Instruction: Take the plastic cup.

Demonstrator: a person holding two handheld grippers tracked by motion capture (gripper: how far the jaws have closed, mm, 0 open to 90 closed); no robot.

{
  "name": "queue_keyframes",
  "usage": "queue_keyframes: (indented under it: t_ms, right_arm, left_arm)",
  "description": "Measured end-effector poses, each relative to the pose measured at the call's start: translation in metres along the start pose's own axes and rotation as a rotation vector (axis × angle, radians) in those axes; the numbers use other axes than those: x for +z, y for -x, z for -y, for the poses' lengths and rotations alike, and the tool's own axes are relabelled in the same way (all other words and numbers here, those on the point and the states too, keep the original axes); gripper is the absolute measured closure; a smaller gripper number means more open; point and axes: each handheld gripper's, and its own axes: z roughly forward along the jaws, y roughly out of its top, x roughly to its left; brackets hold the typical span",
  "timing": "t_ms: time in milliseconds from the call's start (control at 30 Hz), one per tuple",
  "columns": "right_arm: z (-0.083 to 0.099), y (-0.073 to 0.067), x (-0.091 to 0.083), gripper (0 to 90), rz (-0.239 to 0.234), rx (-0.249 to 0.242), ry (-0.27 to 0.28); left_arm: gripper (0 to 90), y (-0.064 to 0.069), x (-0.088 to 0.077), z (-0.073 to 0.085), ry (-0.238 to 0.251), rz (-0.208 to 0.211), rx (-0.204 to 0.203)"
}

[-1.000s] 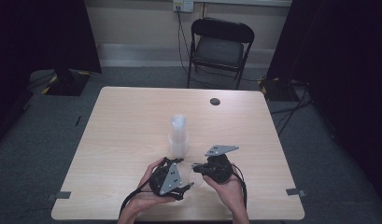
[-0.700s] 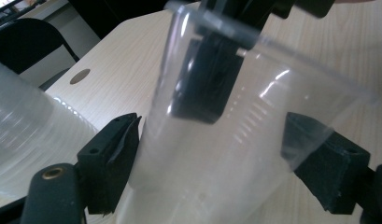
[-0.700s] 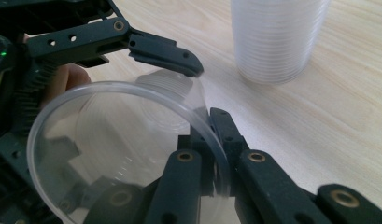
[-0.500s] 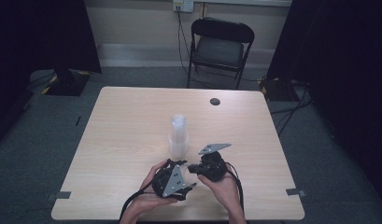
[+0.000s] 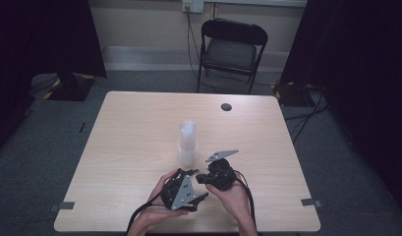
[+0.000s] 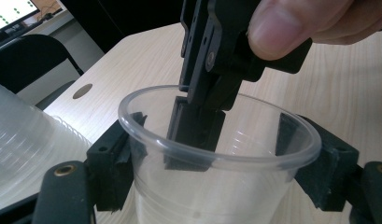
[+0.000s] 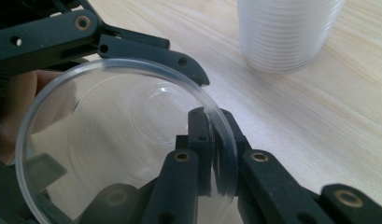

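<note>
Cup (image 6: 216, 182) held between both grippers, near the table's front edge, just short of the cup stack (image 5: 187, 145). Right gripper (image 7: 212, 140) pinched shut on the rim. Left gripper (image 6: 216, 154) has just been closing round the cup's wall, pads touching both sides.

Wood table (image 5: 129, 147) — cup stack (image 5: 187, 142) standing approx. mid-top.

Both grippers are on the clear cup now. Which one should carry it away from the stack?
Left, probably: the left gripper spans the clear cup body, pads outside both walls. The right gripper only pinches the rim.
</note>
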Motion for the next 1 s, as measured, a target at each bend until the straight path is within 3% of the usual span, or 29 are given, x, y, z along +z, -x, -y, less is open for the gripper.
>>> queue_keyframes:
  t_ms: [433, 600, 700, 767, 867, 900, 1000]
  right_arm:
    - [-0.0015, -0.0023, 0.0012, 86.6, -0.004, -0.005, -0.016]
    - [-0.0017, -0.003, 0.001, 86.5, -0.009, 0.0, -0.012]
    - [-0.0014, -0.0029, 0.0017, 85.8, -0.007, 0.001, -0.015]
    - [-0.0011, -0.0028, 0.0013, 84.1, -0.008, -0.001, -0.009]
    - [-0.0005, -0.0027, -0.0018, 85.0, 0.002, 0.006, 0.034]
    - [-0.0004, -0.0022, -0.0023, 83.2, 0.0, 0.007, 0.037]
    - [-0.0001, -0.0023, -0.0029, 81.8, 0.0, 0.009, 0.038]
  left_arm:
    - [24.2, 0.0008, 0.0011, -0.0007, 0.007, 0.001, -0.021]
    - [24.6, 0.0013, 0.0004, -0.0015, -0.006, -0.006, -0.001]
    - [25.2, 0.0006, 0.0007, -0.0008, 0.0, 0.003, -0.014]
    - [25.4, -0.0014, 0.0, -0.0006, -0.007, 0.005, -0.006]
    - [25.6, -0.0026, -0.0012, 0.0002, 0.006, -0.004, -0.032]
    - [29.0, -0.0033, -0.0013, 0.0005, 0.008, -0.007, -0.031]
    - [28.1, -0.0037, -0.0011, 0.0012, 0.017, 0.0, -0.047]
